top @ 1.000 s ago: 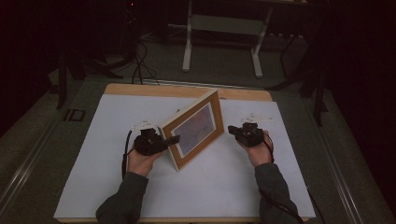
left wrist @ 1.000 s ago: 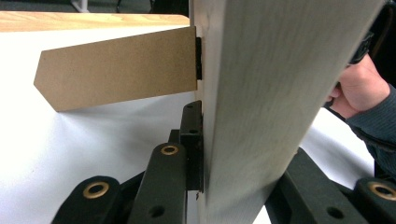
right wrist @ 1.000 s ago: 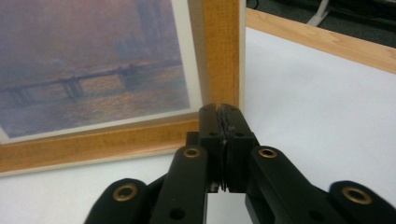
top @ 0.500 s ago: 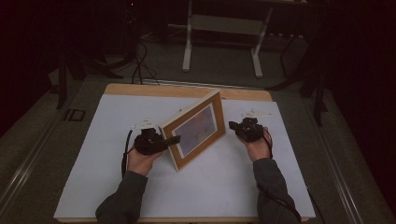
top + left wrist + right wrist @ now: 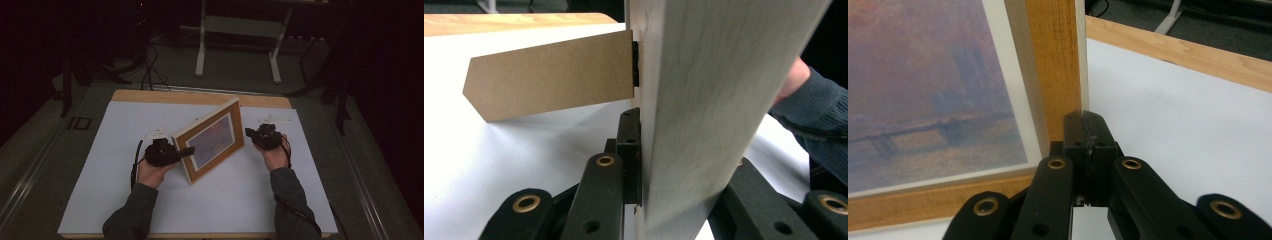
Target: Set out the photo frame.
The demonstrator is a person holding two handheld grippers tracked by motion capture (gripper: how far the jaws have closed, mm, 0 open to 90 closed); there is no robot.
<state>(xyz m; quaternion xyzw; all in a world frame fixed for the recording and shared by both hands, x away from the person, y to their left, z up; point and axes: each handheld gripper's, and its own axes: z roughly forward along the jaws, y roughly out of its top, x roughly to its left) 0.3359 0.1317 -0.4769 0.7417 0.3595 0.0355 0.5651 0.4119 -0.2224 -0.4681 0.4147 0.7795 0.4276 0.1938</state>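
A wooden picture frame (image 5: 212,140) stands upright on the white surface (image 5: 115,200), set between the two tongs and turned at an angle across it. The left tongs (image 5: 186,151) grip the frame's near end: in the left gripper view the frame's pale edge (image 5: 709,115) runs up between the jaws, with one black finger (image 5: 631,155) pressed flat against its back and the other jaw against its front. Behind that finger, on the back of the frame, a brown cardboard stand (image 5: 549,75) swings out from a black hinge over the surface, its far tip reaching down towards the white sheet. The right tongs (image 5: 249,133) sit at the frame's far end, just beside its corner; their jaws are closed together with nothing between them. In the right gripper view the shut tips (image 5: 1084,122) rest right at the frame's wooden side rail (image 5: 1055,60), at its outer edge; whether they touch it I cannot tell. To the left of these tongs the glass shows a hazy purple and orange print with a white mat. Beyond them lies bare white surface up to its wooden rim (image 5: 1188,55). A grey sleeve (image 5: 811,120) shows past the frame in the left gripper view.
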